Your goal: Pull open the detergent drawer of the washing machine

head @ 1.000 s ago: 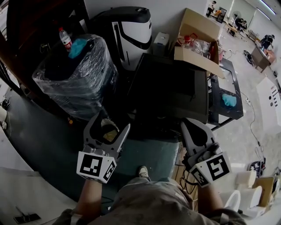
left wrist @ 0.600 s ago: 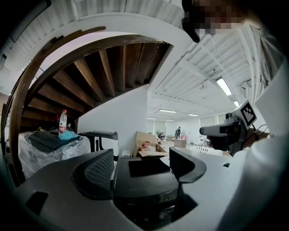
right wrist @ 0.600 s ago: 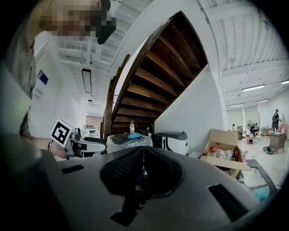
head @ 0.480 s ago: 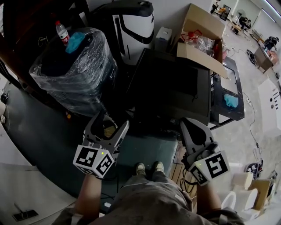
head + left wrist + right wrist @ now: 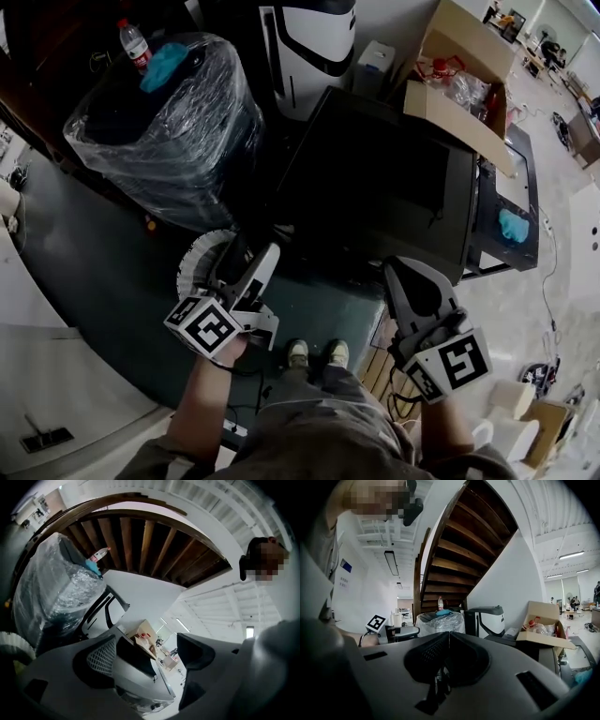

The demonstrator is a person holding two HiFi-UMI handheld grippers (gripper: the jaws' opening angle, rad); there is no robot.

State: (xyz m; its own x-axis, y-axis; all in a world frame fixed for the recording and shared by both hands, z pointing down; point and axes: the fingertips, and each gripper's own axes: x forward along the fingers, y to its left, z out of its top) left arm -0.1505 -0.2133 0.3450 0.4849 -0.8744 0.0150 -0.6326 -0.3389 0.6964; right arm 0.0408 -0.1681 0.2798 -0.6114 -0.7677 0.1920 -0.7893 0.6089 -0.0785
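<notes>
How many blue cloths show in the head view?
2: one blue cloth atop the plastic-wrapped bundle at upper left, a second blue cloth on the black stand at right. Others may be hidden.

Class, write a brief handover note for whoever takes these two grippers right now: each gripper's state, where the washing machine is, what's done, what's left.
Left gripper: open, nothing between its jaws, held in front of the machine's left corner.
Right gripper: shut, empty, near the machine's front right corner.
Washing machine: apparently the dark-topped unit straight ahead. Its front face and the detergent drawer show in no view.
Done: nothing visible; neither gripper appears to touch the machine.
Left: find the drawer, grip its front, pull it open.
</notes>
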